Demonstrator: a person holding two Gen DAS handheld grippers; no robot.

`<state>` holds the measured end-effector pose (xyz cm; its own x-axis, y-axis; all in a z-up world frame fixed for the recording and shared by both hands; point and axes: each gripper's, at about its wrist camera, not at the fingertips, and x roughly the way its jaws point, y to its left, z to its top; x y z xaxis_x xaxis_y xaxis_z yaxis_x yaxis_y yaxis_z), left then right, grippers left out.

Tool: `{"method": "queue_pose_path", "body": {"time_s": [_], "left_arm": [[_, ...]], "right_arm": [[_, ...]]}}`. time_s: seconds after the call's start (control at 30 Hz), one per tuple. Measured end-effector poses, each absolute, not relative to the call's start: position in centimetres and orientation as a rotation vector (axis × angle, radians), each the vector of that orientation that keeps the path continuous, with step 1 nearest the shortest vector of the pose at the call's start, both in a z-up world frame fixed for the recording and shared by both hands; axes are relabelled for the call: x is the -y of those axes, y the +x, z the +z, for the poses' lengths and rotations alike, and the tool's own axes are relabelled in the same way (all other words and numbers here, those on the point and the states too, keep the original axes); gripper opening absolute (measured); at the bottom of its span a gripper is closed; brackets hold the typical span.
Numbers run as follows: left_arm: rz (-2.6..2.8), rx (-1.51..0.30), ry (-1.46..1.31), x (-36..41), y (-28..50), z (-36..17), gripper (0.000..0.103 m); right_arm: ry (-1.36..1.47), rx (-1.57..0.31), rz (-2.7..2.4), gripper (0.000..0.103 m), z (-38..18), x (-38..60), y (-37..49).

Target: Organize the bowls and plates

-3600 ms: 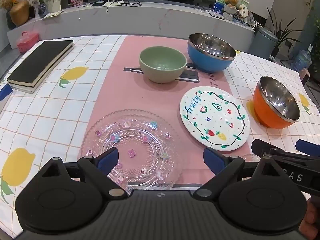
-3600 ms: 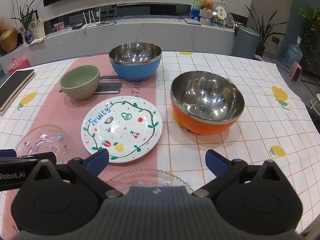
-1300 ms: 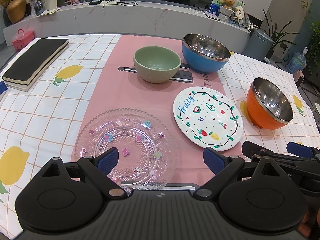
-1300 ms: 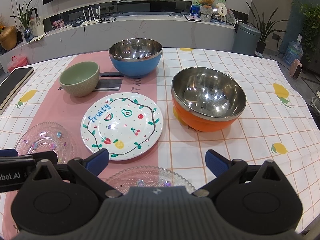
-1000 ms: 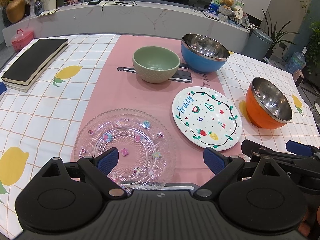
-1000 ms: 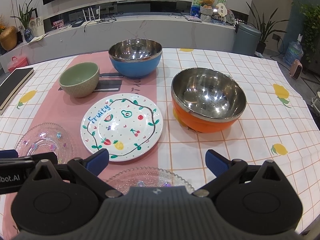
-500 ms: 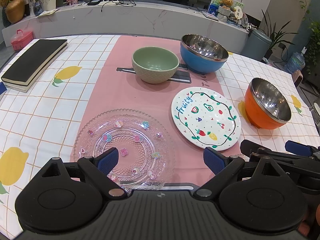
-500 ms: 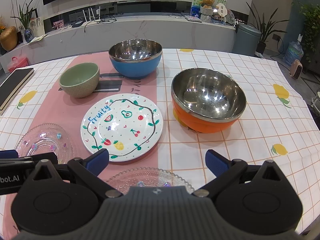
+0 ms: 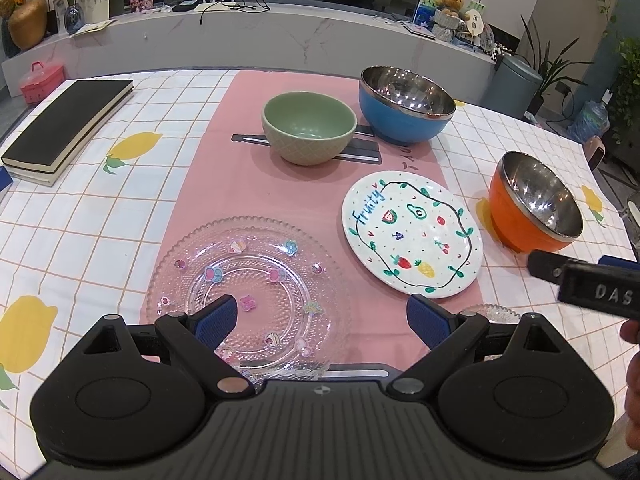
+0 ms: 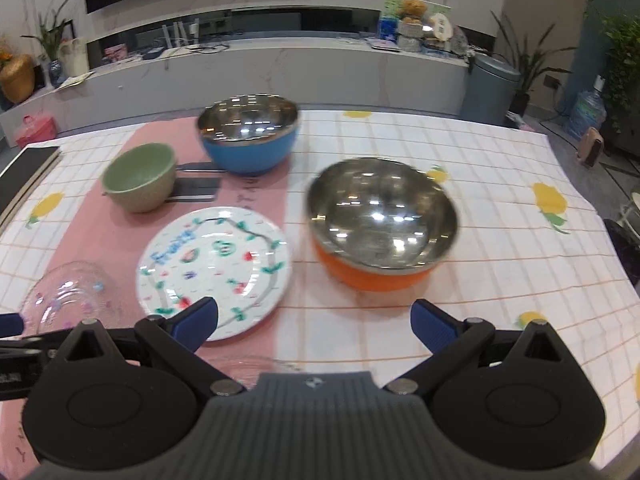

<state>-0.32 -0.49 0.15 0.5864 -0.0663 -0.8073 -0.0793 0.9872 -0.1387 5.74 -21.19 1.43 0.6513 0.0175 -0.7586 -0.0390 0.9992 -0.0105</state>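
Note:
A clear glass plate with small flower stickers lies right in front of my open left gripper, whose left finger hangs over its near part. A white fruit-painted plate sits to its right. Beyond stand a green bowl and a blue steel-lined bowl. An orange steel-lined bowl sits just ahead of my open right gripper. A second small glass plate peeks out under the right gripper.
A black book lies at the table's left edge. Dark flat utensils lie under the green bowl on the pink runner. The table's right edge drops off by the orange bowl. A long counter stands behind the table.
The right gripper has risen and moved forward toward the orange bowl, its view now blurred by motion. The left gripper has hardly moved. Both stay open.

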Motion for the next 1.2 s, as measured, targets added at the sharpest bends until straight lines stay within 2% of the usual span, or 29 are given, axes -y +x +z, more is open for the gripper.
{"method": "queue_pose_path", "body": {"time_s": [0.7,0.77,0.83,0.87,1.07,1.17,1.2], "left_arm": [[0.042,-0.854,-0.157,-0.8,0.4,3.1,0.103],[0.046,-0.864,-0.146,-0.8,0.4,2.9,0.103],[0.028,-0.883,-0.151,-0.5,0.6,2.8,0.101],[0.013,-0.892,-0.15,-0.2,0.9,2.9,0.099],[-0.117,-0.902,-0.151,2.7,2.8,4.0,0.085],[-0.16,-0.894,-0.132,4.7,4.6,4.5,0.084],[-0.169,-0.886,-0.116,5.4,5.2,4.6,0.084]], "right_arm": [[0.159,-0.859,0.156,0.1,4.0,25.4,6.5],[0.211,-0.866,0.177,0.096,4.1,26.3,6.5],[0.235,-0.867,0.183,0.081,4.2,27.0,6.6],[0.241,-0.861,0.176,0.078,4.3,27.4,6.7],[0.288,-0.827,0.139,0.076,5.0,29.3,7.8],[0.275,-0.82,0.111,0.074,4.9,29.7,8.7],[0.287,-0.821,0.117,0.07,4.8,30.0,9.1]]}}
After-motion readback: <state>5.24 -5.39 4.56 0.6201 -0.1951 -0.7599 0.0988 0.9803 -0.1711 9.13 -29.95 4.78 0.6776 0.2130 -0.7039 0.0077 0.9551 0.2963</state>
